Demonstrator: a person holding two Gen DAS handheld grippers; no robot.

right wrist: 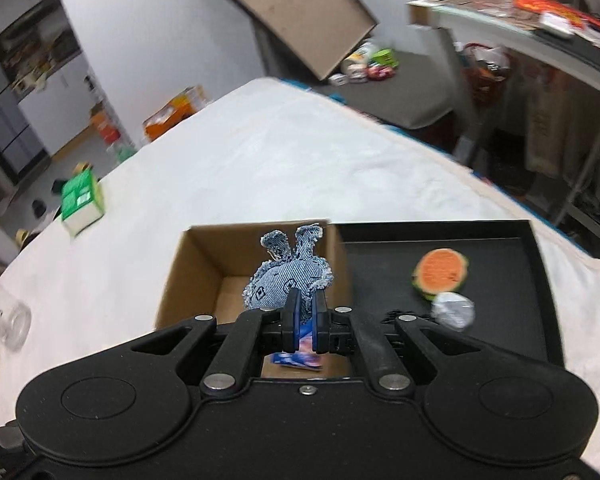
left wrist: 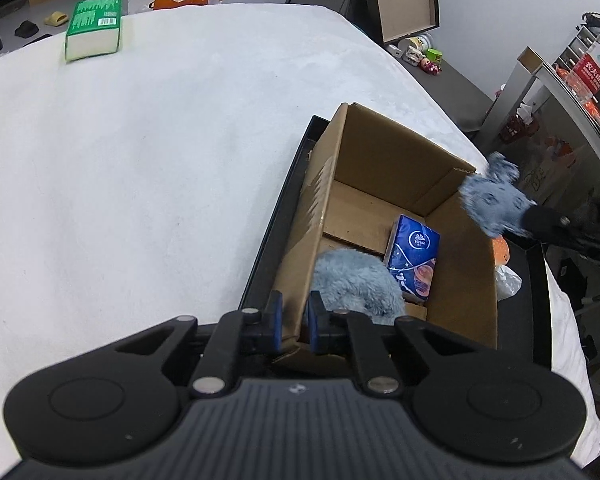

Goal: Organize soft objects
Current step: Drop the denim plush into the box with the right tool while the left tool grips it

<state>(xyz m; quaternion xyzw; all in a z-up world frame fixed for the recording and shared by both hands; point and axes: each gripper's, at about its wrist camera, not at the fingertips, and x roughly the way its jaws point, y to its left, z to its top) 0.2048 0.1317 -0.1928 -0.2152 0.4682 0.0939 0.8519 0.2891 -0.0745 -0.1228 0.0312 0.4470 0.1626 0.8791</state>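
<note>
White bedding (left wrist: 148, 152) covers the bed you are working over, with a cluttered room beyond it. Far to the left, a green tissue pack (left wrist: 94, 28) lies alone on the bedding, well apart from everything else. Moving right, your left gripper (left wrist: 296, 322) has its fingers (left wrist: 276, 320) pinching the near wall of the cardboard box (left wrist: 320, 208), one finger outside and one inside. That box sits in the left part of a black tray (right wrist: 440, 248). Inside the box, a fluffy blue-grey plush toy (left wrist: 352, 280) rests at the near left corner, just beside a blue tissue pack (left wrist: 414, 262) standing tilted toward the middle. Further right, your right gripper (right wrist: 305, 312) has its fingers pressed together on a denim toy (right wrist: 284, 276), holding it in the air above the open box, ears pointing away from you. To the right of the box, on the tray floor, a watermelon slice toy (right wrist: 440, 270) lies touching a crumpled silvery wrapper (right wrist: 452, 310) on its near side.
</note>
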